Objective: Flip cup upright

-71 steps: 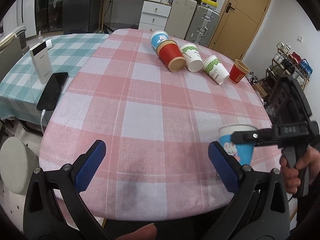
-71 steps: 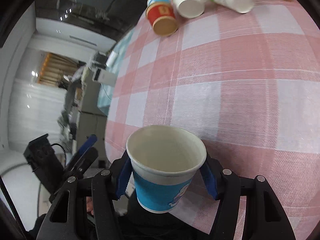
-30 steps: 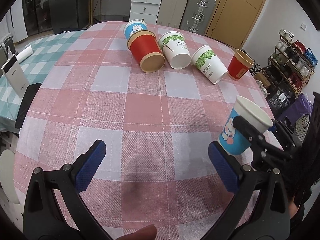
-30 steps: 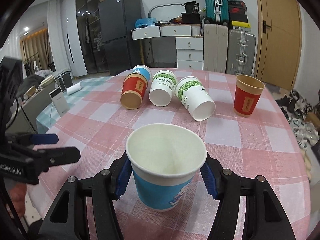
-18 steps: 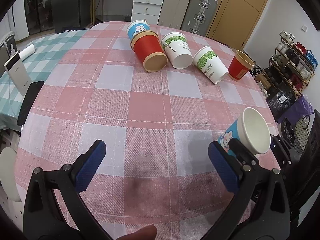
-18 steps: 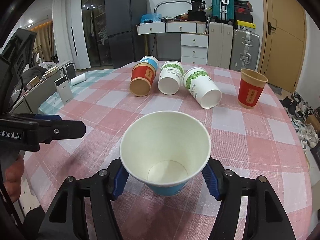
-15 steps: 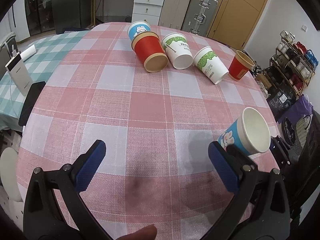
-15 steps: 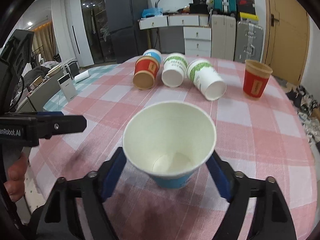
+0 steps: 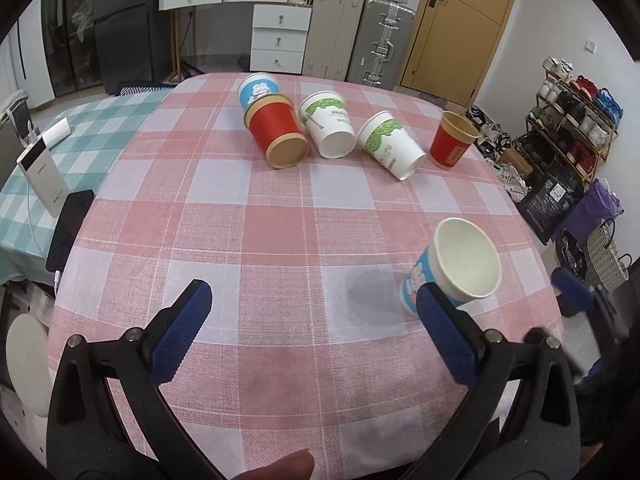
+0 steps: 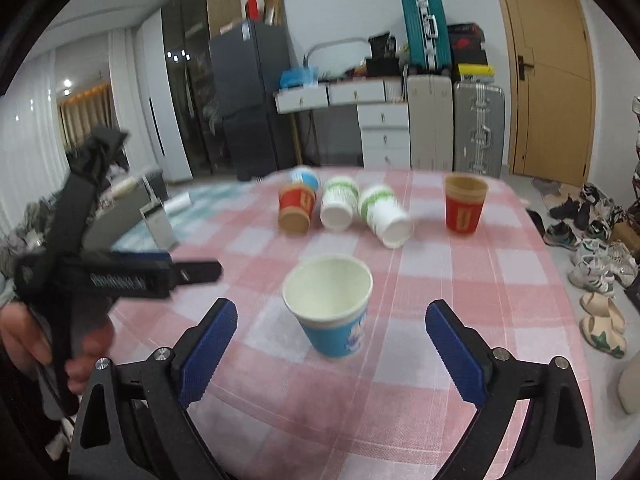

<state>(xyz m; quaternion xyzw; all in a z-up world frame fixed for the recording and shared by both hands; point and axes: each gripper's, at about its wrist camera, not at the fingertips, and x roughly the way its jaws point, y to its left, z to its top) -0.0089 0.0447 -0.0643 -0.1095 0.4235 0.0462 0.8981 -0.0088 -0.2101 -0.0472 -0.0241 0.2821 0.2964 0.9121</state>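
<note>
A blue paper cup with a cartoon print stands upright on the pink checked tablecloth, mouth up; it also shows in the left wrist view at the near right. My right gripper is open and empty, its jaws wide apart on either side of the cup and drawn back from it, not touching. My left gripper is open and empty over the near middle of the table, left of the cup.
At the far side lie a blue cup, a red cup and two white-green cups on their sides; a red cup stands upright. A power bank and phone sit left.
My right gripper carried the blue cup over the table, set it down upright, opened and drew back. The left gripper stayed open and shifted only a little.
</note>
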